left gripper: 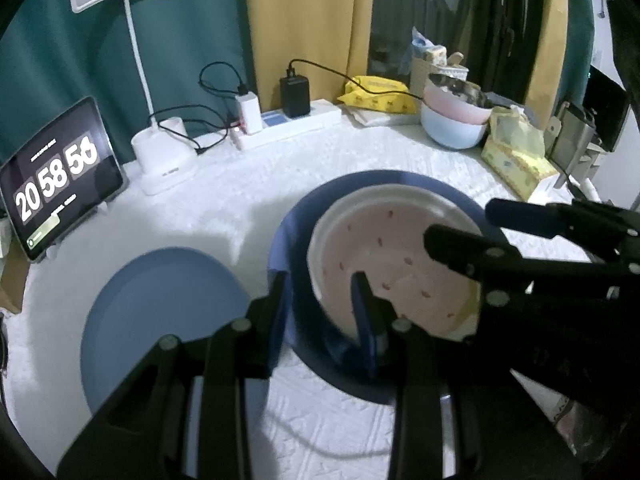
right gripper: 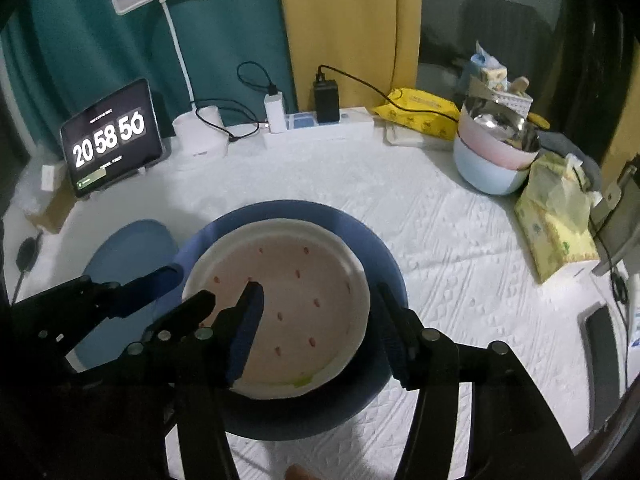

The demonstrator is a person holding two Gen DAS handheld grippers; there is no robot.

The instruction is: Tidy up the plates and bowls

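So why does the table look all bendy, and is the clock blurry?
Left wrist view: the fisheye lens curves the table edge, and the clock has smeared last digits. Right wrist view: the same curving, dark corners, but the clock reads sharper; the steel bowl shows glare.

A quilted white cloth [right gripper: 460, 240] with a rough stitched pattern is covering the tabletop. The matt dark blue plate [right gripper: 360, 240] is carrying a smooth, faintly glossy white plate [right gripper: 304, 292]. A shiny metal bowl [right gripper: 504, 126] is sitting in pastel plastic-looking bowls [right gripper: 484, 172].
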